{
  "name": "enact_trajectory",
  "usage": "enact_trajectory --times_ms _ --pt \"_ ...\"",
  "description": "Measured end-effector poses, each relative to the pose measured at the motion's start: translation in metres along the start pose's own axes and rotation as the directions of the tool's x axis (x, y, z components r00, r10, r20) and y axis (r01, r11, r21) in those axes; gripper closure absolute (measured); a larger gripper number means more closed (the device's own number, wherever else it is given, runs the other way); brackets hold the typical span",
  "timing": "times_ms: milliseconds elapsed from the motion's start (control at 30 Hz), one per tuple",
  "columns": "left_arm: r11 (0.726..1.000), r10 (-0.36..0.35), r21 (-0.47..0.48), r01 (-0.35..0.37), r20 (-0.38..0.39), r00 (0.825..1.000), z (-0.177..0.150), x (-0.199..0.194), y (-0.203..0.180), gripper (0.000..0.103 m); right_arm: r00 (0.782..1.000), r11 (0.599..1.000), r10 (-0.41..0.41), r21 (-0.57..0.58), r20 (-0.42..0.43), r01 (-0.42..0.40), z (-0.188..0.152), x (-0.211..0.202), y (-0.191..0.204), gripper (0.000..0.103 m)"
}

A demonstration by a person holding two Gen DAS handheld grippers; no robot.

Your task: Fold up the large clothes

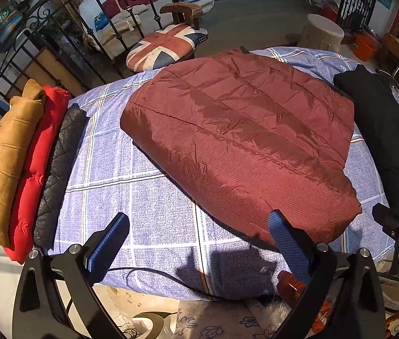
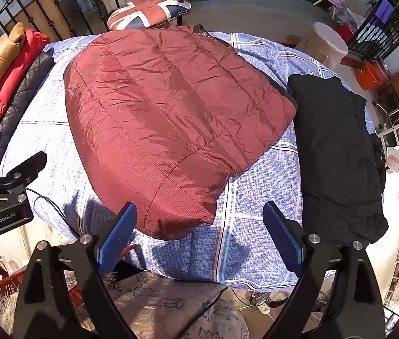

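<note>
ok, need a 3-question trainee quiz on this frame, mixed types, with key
1. True or false: the left gripper is shut on the maroon jacket.
2. Which garment lies right of the maroon jacket? A) black garment B) tan jacket C) red jacket
3. Fill in: the jacket lies on a blue ___ sheet.

Key: 1 false, both grippers open, right gripper too; 2 A; 3 checked.

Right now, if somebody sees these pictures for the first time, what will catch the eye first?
The big dark red quilted jacket dominates, lying folded in the middle of the blue checked bedsheet. A black coat lies at its right, and tan, red and black quilted jackets are stacked along the left edge. Both tongs, left and right, are open and hold nothing, at the near edge.
</note>
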State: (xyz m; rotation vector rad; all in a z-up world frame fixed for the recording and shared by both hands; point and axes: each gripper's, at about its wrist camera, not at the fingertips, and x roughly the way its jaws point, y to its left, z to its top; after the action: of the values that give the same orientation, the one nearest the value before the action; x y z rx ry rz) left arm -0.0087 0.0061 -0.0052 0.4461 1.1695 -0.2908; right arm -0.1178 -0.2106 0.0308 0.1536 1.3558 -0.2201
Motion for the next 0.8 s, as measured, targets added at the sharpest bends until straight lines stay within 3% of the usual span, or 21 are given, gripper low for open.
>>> enact_trajectory --times_ms 800 --pt "0.998 -0.057 -0.017 0.057 -0.03 0.998 0.0 0.011 0.011 0.006 1.0 1.0 0.005 -0.008 -0.013 -0.005 0.001 0.005 0.01 0.014"
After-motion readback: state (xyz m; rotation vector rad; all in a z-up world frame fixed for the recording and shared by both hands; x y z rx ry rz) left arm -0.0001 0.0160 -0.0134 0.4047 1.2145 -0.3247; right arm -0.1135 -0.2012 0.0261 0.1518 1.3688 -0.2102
